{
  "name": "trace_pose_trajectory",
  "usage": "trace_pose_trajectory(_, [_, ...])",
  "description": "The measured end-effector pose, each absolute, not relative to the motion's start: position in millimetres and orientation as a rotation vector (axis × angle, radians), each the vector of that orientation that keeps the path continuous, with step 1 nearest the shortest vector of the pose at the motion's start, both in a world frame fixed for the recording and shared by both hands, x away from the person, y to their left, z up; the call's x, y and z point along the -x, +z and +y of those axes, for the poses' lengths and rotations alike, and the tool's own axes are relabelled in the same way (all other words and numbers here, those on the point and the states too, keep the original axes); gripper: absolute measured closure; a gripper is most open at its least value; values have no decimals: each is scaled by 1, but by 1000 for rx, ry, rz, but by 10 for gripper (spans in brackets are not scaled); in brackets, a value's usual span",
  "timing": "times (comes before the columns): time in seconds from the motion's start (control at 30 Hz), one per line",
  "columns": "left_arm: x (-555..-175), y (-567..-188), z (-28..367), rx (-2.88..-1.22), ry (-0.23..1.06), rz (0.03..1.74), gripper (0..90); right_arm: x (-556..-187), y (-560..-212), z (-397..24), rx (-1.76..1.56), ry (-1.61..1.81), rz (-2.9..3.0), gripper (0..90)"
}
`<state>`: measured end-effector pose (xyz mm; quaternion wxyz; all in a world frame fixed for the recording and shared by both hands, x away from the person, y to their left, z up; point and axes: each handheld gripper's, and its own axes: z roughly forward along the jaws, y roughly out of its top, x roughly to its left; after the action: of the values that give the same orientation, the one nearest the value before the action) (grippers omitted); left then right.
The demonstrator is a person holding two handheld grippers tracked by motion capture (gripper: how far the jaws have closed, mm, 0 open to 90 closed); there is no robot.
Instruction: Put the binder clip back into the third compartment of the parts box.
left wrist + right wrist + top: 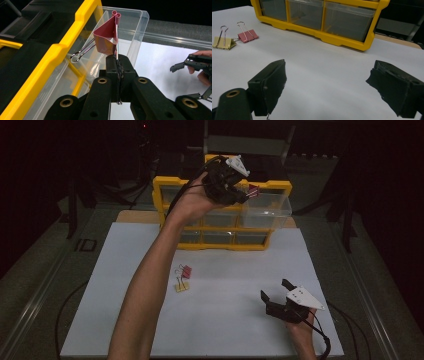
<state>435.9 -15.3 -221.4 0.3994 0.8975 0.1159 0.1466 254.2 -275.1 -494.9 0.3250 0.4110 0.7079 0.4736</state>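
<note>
I am holding a red clip [107, 35] by one wire handle in my left tongs [117, 62], clenched, over the open clear drawer [136, 30]. My right tongs [327, 82] are resting released on the counter [225, 290]. The grip is thin, so the clip may be swinging and falling outside the drawer.

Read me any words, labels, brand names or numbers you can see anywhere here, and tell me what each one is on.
There is no text to read. The yellow drawer cabinet, its clear drawer, the dark red binder clip pinched in the left tongs, the two binder clips on the table and the open right tongs bear no legible print.
</note>
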Motion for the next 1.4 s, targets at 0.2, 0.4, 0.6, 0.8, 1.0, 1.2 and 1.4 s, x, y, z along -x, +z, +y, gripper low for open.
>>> trace_pose_trajectory(0.2, [-439, -222, -21, -2251, 330, 295, 891, -254, -495, -275, -1076, 1239, 1855, 124])
trace_pose_trajectory(0.4, [-444, -225, -17, -2170, 320, 423, 282, -253, -495, -274, -1070, 1236, 1859, 125])
trace_pose_trajectory(0.6, [-446, -231, -3, -2187, 364, 483, 150, -254, -495, -274, -1068, 1235, 1859, 125])
trace_pose_trajectory(0.8, [-446, -239, 8, -2213, 372, 514, 126, -254, -495, -274, -1066, 1232, 1859, 124])
trace_pose_trajectory(1.0, [-443, -251, 19, -2228, 365, 535, 117, -254, -495, -273, -1067, 1231, 1862, 125])
trace_pose_trajectory(1.2, [-438, -261, 33, -2226, 359, 555, 117, -254, -495, -272, -1066, 1230, 1863, 124])
trace_pose_trajectory(1.4, [-434, -272, 47, -2235, 355, 585, 108, -253, -495, -272, -1064, 1229, 1863, 124])
